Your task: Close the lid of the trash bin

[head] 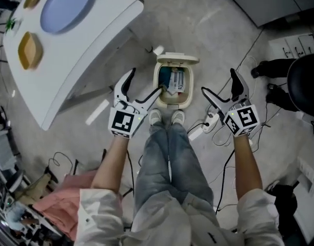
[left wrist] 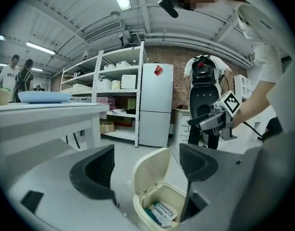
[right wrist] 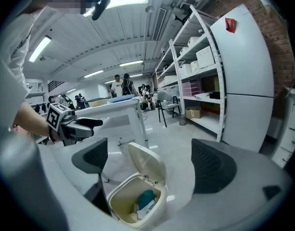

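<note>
Grey floor (head: 208, 29) holds the bin (head: 157, 85), lid (head: 177, 59) up; left gripper (head: 145, 81) and right gripper (head: 217, 81) flank it, jaws apart, empty.

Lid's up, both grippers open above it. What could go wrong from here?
The upright cream plastic lid is smooth, curved; a jaw of the open left gripper or right gripper could slip off it.
The small cream trash bin looks light; a hard push may tip it.
The white power strip beside the white shoes could snag a step.

Grey floor (head: 198, 24) — open trash bin (head: 173, 105) stands here; power strip (head: 202, 129) beside.
</note>
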`<state>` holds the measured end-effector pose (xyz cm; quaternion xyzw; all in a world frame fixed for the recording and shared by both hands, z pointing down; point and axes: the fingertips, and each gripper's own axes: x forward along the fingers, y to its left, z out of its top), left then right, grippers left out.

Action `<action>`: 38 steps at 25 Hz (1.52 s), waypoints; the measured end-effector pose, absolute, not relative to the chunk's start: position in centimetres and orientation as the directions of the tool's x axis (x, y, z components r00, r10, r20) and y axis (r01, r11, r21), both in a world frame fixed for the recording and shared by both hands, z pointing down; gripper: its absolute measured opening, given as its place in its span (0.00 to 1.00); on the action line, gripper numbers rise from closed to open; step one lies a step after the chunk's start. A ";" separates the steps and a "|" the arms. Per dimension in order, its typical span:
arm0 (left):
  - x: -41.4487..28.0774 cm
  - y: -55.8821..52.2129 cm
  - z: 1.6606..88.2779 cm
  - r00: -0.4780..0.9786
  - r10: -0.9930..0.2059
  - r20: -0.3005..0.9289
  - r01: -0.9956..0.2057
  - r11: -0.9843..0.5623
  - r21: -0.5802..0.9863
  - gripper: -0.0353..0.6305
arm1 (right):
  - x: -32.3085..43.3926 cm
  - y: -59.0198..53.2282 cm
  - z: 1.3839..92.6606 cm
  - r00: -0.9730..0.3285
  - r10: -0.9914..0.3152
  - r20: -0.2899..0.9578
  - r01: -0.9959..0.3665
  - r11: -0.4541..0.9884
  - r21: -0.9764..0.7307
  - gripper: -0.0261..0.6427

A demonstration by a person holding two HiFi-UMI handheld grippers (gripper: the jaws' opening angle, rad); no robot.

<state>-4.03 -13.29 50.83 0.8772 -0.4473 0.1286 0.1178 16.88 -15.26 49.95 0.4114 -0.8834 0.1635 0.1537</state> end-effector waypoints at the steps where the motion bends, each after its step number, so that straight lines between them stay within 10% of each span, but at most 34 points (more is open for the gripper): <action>1: -3.8 -13.7 52.0 0.571 -0.750 0.335 -0.810 -0.581 0.080 0.71 | 16.7 -15.8 51.1 -0.612 -0.679 0.406 -0.780 0.605 -0.163 0.87; 10: -2.6 -17.5 61.4 0.567 -0.737 0.368 -0.801 -0.597 0.039 0.70 | 15.9 -19.6 60.4 -0.578 -0.695 0.427 -0.799 0.589 -0.121 0.81; 18: -2.9 -20.8 65.7 0.531 -0.750 0.394 -0.816 -0.578 -0.001 0.49 | 14.8 -20.8 64.3 -0.563 -0.693 0.451 -0.804 0.586 -0.103 0.74; 38: -1.9 -22.2 67.3 0.521 -0.757 0.394 -0.806 -0.588 -0.065 0.25 | 14.6 -21.9 66.9 -0.502 -0.720 0.480 -0.829 0.558 -0.030 0.36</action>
